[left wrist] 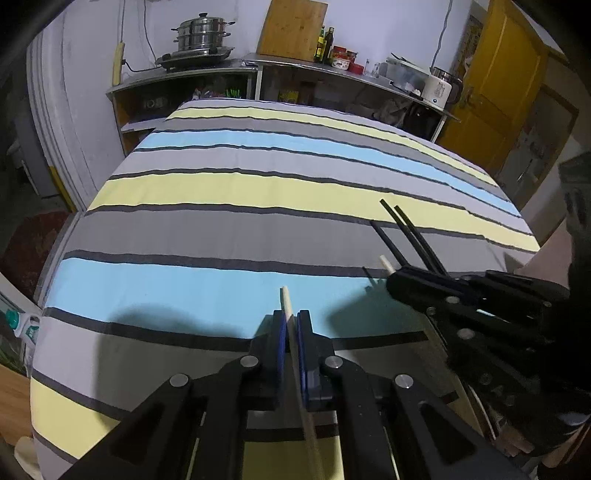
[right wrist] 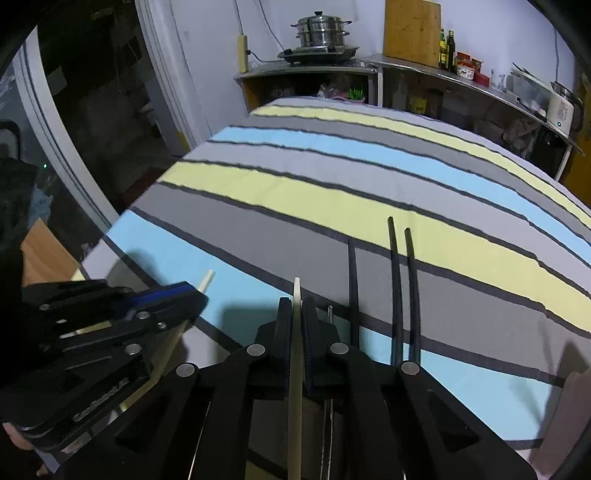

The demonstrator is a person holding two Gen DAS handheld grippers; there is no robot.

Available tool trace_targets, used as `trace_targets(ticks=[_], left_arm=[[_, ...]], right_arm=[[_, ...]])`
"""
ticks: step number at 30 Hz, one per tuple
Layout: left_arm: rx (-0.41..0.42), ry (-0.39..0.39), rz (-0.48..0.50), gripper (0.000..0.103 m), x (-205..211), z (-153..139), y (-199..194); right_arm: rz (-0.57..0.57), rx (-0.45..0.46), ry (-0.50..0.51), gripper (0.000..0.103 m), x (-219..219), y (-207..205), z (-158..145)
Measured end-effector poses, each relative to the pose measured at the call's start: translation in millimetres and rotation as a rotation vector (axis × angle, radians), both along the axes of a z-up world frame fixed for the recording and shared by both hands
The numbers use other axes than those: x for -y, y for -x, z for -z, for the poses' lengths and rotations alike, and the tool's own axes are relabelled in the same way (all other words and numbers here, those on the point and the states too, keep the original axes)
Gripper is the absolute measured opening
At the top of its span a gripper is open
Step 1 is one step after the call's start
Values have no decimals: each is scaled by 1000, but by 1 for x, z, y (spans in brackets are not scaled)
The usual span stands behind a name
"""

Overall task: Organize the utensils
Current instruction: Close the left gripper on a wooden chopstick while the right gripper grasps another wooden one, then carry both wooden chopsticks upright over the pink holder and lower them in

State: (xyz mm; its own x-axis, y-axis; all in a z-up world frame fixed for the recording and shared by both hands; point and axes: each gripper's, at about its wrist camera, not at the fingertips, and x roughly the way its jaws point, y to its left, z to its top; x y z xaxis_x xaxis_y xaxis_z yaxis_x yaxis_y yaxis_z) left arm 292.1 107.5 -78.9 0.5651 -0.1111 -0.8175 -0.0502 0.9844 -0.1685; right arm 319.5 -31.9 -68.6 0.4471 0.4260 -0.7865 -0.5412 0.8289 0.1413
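We hold both grippers low and level over the striped cloth [left wrist: 258, 192], the left gripper [left wrist: 291, 317] clamped narrow on a pale chopstick [left wrist: 286, 299], the right gripper [right wrist: 296, 306] pinching another pale stick [right wrist: 296, 288], black chopsticks [right wrist: 402, 280] just right of it.

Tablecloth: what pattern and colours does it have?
The tablecloth has wide stripes of yellow, light blue, grey and pale lilac, separated by thin dark lines. Clearest in the left wrist view.

Each wrist camera looked forward along its own tool, close above the striped cloth-covered worktop [left wrist: 258, 192]. Both shared that worktop, the steel steamer pot [right wrist: 320, 27] beyond, and the neighbouring tool.
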Motion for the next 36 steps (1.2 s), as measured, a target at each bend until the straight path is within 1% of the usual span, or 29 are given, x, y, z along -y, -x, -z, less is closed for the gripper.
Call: trace_targets(ticks=[3, 9, 14, 22, 28, 36], left_arm=[[21, 14, -2, 5, -1, -11, 5], [101, 24, 12, 5, 5, -55, 22], [167, 32, 38, 4, 15, -93, 40], [238, 34, 90, 4, 37, -138, 71], [267, 35, 136, 4, 60, -159, 84], [277, 62, 204, 4, 92, -168, 97]], right_arm=[[11, 16, -22, 5, 7, 4, -13], [36, 71, -63, 5, 23, 19, -51], [55, 130, -93, 5, 38, 41, -86], [98, 206, -134, 5, 64, 77, -127], [138, 243, -167, 5, 88, 99, -146], [200, 271, -189, 5, 122, 120, -158]])
